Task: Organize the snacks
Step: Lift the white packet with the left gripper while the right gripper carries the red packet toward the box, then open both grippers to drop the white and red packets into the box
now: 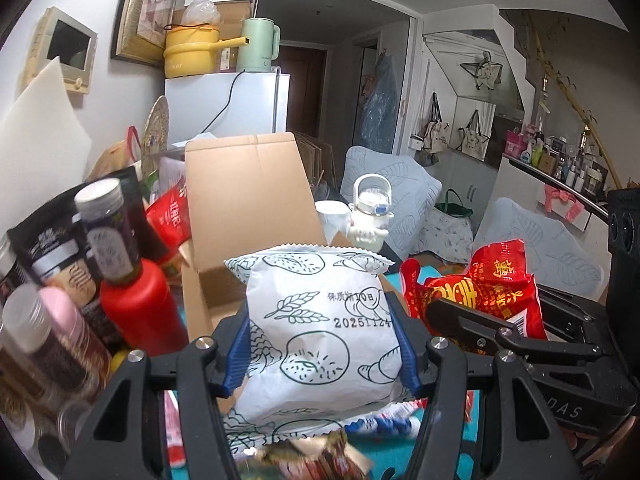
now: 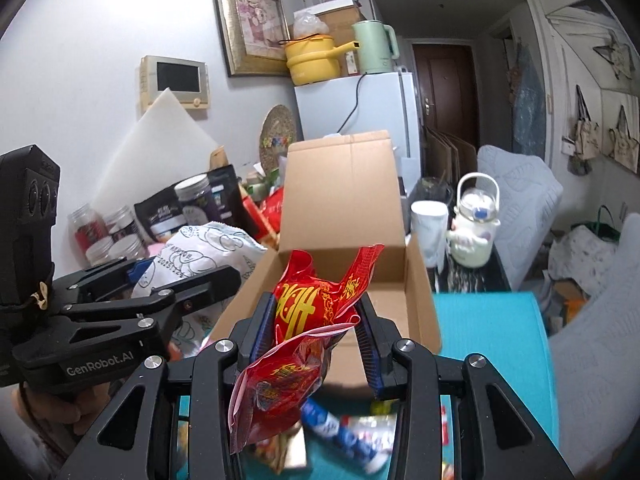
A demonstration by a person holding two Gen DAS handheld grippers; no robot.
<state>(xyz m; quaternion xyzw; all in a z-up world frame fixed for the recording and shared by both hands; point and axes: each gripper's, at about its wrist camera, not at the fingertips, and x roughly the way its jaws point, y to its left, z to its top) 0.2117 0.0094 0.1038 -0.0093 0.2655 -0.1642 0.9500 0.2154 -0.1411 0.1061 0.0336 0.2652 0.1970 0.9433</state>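
- Clearly the carrying step: the open cardboard box (image 2: 344,208) stands just beyond both grippers on the teal surface (image 2: 492,340), and each pack needs bringing over its opening before release.
- Left gripper (image 1: 322,344) has its fingers clamped on the white bread pack (image 1: 316,332), stamped "20251124".
- Right gripper (image 2: 316,328) has its fingers narrowed on a red snack bag (image 2: 304,320) with gold characters.
- "GenRobot.AI" shows on the left gripper's body.
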